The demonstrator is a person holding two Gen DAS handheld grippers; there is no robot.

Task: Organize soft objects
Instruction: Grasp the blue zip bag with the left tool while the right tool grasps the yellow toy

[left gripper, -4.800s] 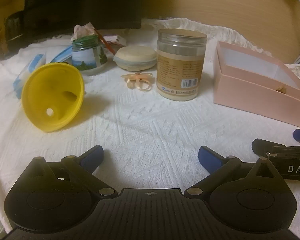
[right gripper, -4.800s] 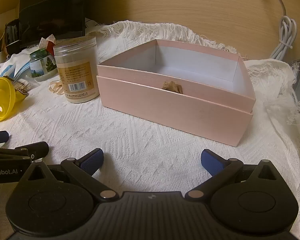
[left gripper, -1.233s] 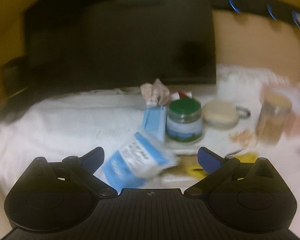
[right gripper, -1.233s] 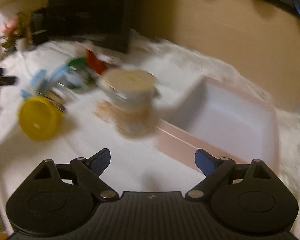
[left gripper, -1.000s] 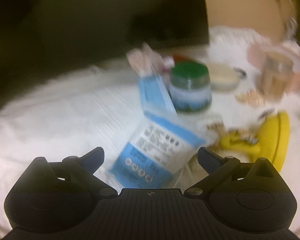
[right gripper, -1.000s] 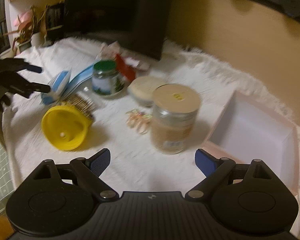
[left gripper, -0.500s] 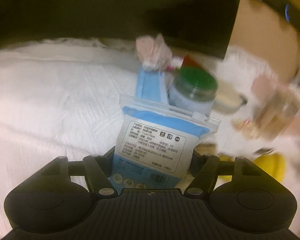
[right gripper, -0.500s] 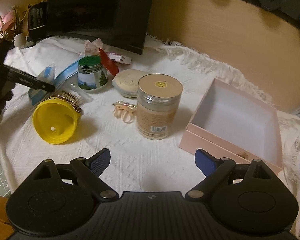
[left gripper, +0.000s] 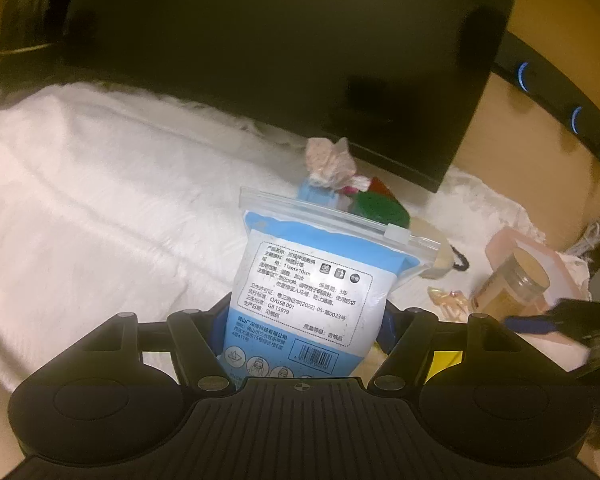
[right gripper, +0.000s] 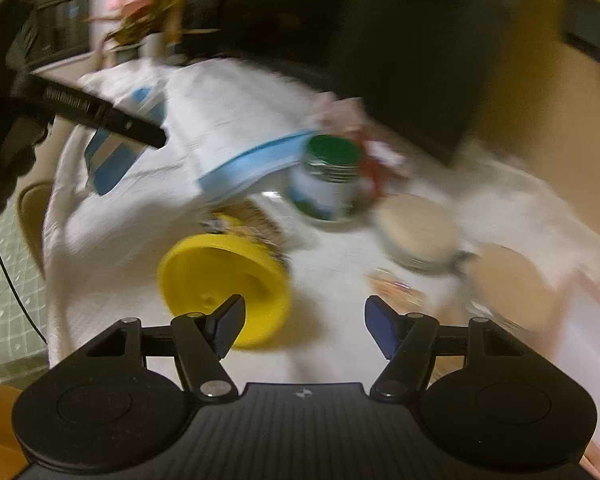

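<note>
My left gripper [left gripper: 302, 322] is shut on a blue and white zip-lock pouch [left gripper: 312, 292] with printed text and holds it upright above the white cloth. The same pouch [right gripper: 116, 156] shows blurred at the left of the right wrist view, held by the left gripper [right gripper: 140, 132]. My right gripper [right gripper: 304, 322] is open and empty, above the cloth next to a yellow funnel [right gripper: 224, 284]. A second blue packet [right gripper: 256, 164] lies behind the funnel. The pink box [left gripper: 540, 256] stands at the far right.
A green-lidded jar [right gripper: 332, 176], a round cream tin [right gripper: 418, 228], a clear jar with a tan lid [left gripper: 512, 288], a ribbon bow [left gripper: 446, 296] and crumpled wrappers [left gripper: 332, 160] stand on the cloth. A dark monitor [left gripper: 300, 60] is behind. The table edge [right gripper: 56, 280] is left.
My left gripper has closed on the pouch and lifted it off the cloth. My right gripper has swung left and lower toward the yellow funnel, with its jaws narrower than before.
</note>
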